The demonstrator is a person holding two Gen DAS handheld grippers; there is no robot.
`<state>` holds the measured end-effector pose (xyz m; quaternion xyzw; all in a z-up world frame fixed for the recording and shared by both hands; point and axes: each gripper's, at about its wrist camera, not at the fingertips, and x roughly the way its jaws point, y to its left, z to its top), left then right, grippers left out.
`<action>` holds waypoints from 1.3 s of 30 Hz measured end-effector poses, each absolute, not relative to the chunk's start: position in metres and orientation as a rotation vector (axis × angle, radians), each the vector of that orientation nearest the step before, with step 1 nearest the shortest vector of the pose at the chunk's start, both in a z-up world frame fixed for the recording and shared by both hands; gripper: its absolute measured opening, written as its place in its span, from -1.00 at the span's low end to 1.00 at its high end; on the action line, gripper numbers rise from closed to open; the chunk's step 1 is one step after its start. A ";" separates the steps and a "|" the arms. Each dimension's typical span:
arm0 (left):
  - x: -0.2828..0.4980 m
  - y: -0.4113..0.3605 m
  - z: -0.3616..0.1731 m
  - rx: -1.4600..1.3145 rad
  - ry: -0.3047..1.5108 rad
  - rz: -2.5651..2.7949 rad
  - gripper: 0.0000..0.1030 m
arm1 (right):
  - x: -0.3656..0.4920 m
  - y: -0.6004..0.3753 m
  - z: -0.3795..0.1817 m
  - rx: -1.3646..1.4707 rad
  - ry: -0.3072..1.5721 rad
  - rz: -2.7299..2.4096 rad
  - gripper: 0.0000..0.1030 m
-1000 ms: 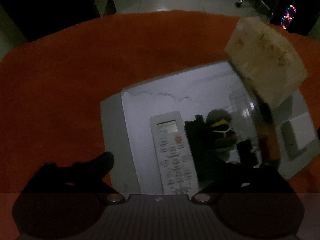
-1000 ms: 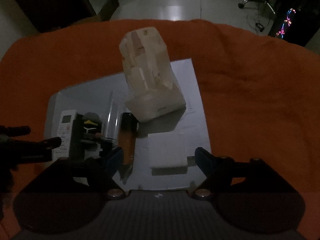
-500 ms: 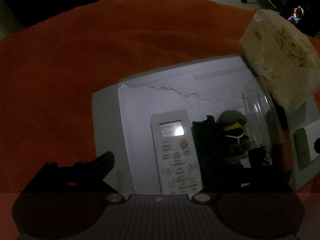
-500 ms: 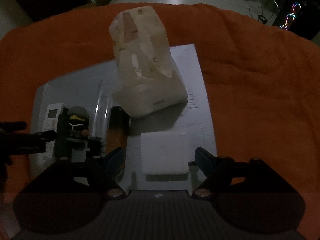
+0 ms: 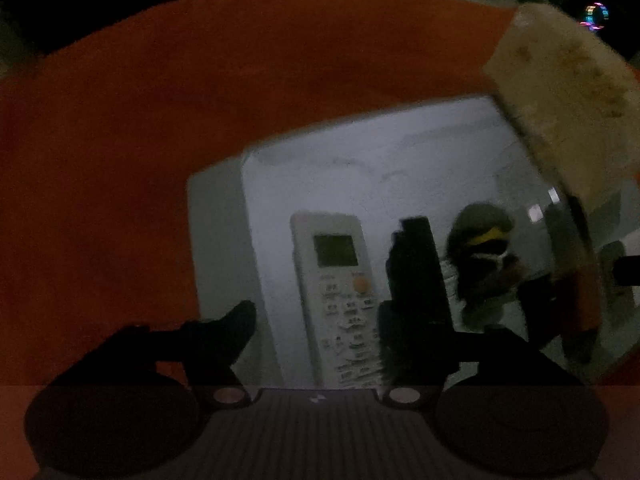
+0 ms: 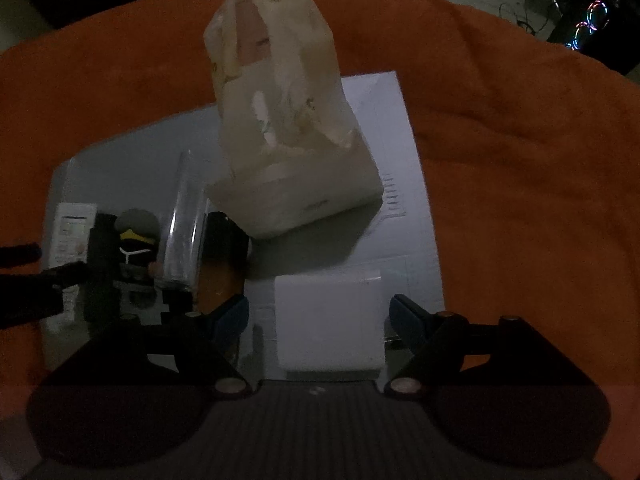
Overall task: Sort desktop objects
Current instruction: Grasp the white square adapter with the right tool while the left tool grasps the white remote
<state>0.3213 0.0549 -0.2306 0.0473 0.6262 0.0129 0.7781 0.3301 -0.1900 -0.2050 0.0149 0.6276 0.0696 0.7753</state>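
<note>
A white remote control point(image 5: 340, 280) lies on a pale sheet point(image 5: 360, 168). My left gripper point(image 5: 316, 320) points down over the remote's lower half. Its jaws are closing with the remote between them, and a gap still shows at the left finger point(image 5: 236, 320). In the right wrist view a flat white box point(image 6: 328, 320) lies between the blue pads of my right gripper point(image 6: 318, 316), which is open around it and does not press on it. The left gripper's dark fingers point(image 6: 60, 276) show at that view's left edge.
On the sheet point(image 6: 400, 240) stand a tall pale wrapped package point(image 6: 288, 140), a clear tube point(image 6: 186, 232), a small dark figurine with a yellow band point(image 6: 134, 240), a black upright piece point(image 6: 100, 260) and an orange-brown item point(image 6: 216, 280). Orange cloth point(image 6: 520, 160) covers the table.
Both grippers have sunk closer to the sheet. The left fingers have drawn in around the remote. The right gripper has come down around the white box, with its jaws as wide as before.
</note>
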 end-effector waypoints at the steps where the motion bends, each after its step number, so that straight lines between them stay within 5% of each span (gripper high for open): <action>1: 0.322 0.056 -0.232 0.097 1.365 0.029 0.14 | 0.330 -0.189 -0.205 0.032 1.360 0.149 0.57; 14: 0.331 0.043 -0.232 0.133 1.343 0.039 0.27 | 0.331 -0.185 -0.204 0.016 1.365 0.138 0.57; 19: 0.328 0.044 -0.229 0.142 1.339 0.034 -0.19 | 0.330 -0.176 -0.209 -0.031 1.394 0.140 0.57; 24: 0.325 0.048 -0.229 0.111 1.336 0.037 -0.21 | 0.332 -0.172 -0.215 -0.081 1.403 0.140 0.56; 28: 0.321 0.050 -0.225 0.086 1.339 0.040 -0.21 | 0.330 -0.170 -0.219 -0.120 1.413 0.149 0.20; 36: 0.318 0.047 -0.223 0.112 1.359 0.036 -0.15 | 0.324 -0.170 -0.219 -0.095 1.419 0.162 0.47; 39: 0.317 0.047 -0.223 0.109 1.356 0.031 -0.21 | 0.322 -0.170 -0.218 -0.140 1.392 0.150 0.18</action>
